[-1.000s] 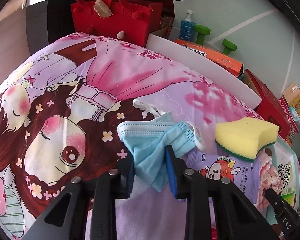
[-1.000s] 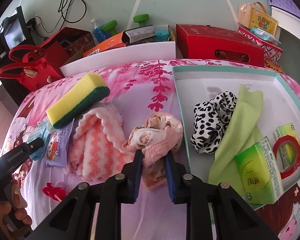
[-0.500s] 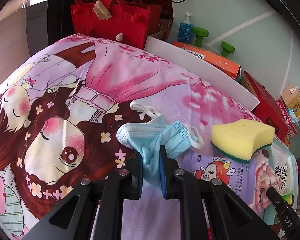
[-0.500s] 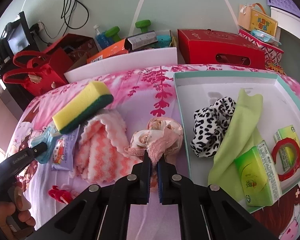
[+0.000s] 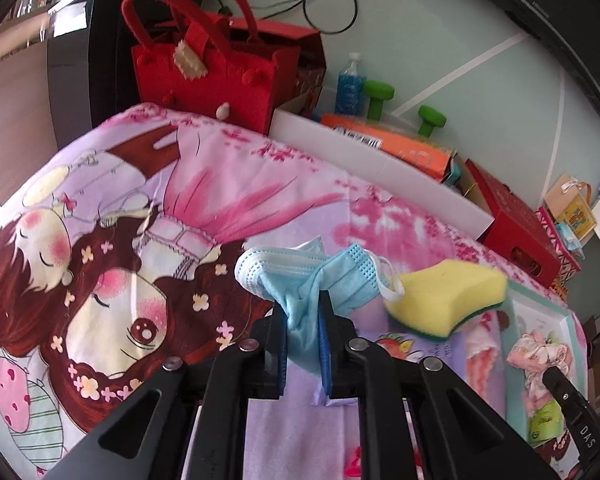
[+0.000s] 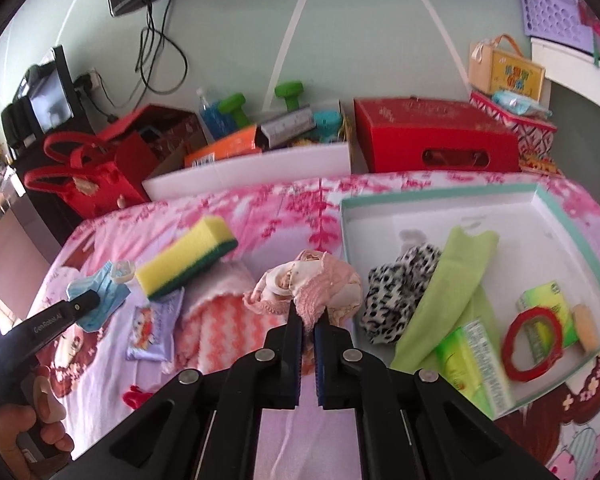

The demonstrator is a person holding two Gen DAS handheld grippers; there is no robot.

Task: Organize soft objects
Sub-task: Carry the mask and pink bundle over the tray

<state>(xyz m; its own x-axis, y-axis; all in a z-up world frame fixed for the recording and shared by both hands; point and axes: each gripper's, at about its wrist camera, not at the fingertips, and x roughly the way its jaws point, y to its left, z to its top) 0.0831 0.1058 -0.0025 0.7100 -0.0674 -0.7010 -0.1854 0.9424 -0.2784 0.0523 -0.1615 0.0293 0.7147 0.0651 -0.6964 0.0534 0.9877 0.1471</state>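
Observation:
My left gripper (image 5: 303, 312) is shut on a blue face mask (image 5: 300, 276), which hangs lifted off the pink cartoon bedspread (image 5: 148, 216). The right gripper (image 6: 308, 320) is shut on a pink frilly scrunchie (image 6: 320, 284), raised above the spread just left of the white box with a teal rim (image 6: 440, 194). In that box lie a leopard-print scrunchie (image 6: 396, 292), a green cloth (image 6: 456, 276), tissue packs (image 6: 472, 364) and a red tape ring (image 6: 534, 344). A yellow-green sponge (image 6: 188, 260), a pink-orange towel (image 6: 216, 320) and a wipes pack (image 6: 152, 328) lie on the spread.
Behind the bed stand a red felt bag (image 5: 204, 68), a white bin (image 6: 252, 168) with boxes, a bottle and green dumbbells, and a red box (image 6: 432, 140). A person's hand (image 6: 24, 428) holds the left gripper's handle at the lower left of the right wrist view.
Both grippers closed, the left on the mask and the right on the pink scrunchie, then rose, lifting both items off the bedspread.

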